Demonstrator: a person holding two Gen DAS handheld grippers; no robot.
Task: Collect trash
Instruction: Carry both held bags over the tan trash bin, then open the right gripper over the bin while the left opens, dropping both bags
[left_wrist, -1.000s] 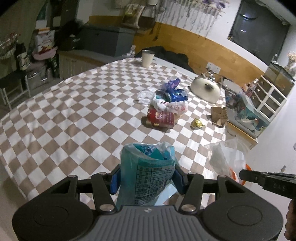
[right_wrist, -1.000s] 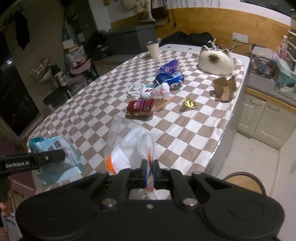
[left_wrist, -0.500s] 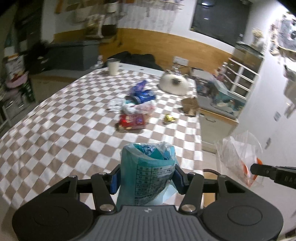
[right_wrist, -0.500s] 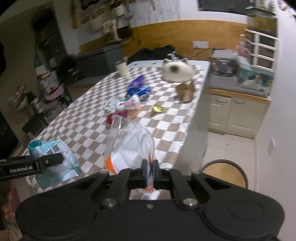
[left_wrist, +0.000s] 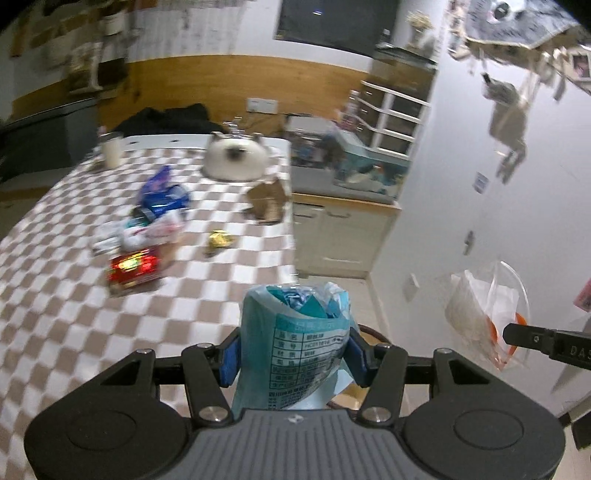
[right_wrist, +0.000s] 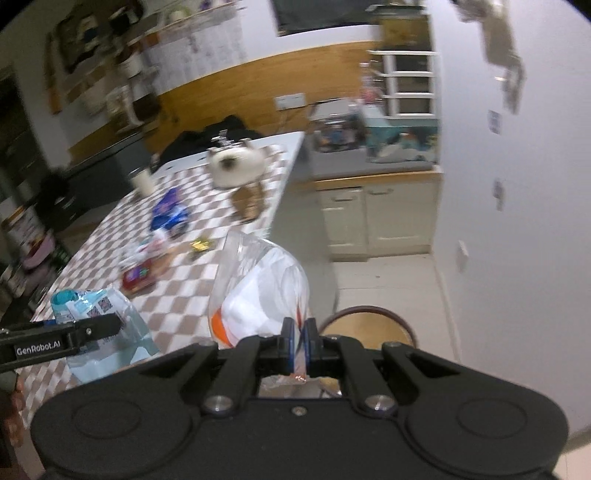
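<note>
Both grippers loaded beside the checked table (left_wrist: 92, 332).
Left gripper (left_wrist: 293, 354) clamps a crumpled teal plastic packet (left_wrist: 295, 343); right gripper (right_wrist: 300, 345) pinches a clear plastic bag (right_wrist: 258, 291).

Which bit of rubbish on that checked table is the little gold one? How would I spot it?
Start at the checked table and find its edge nearest the cream cupboards. The gold wrapper lies alone there, right of the red packet: small, crumpled, the only shiny yellow thing.

light: dim indoor, cool cast | glare: red packet (left_wrist: 133, 266) on checkered table (left_wrist: 66, 332) | blur: motion-smeared background, worst upper left | sharp: near foreground | edges: fisheye bending, dark corners
</note>
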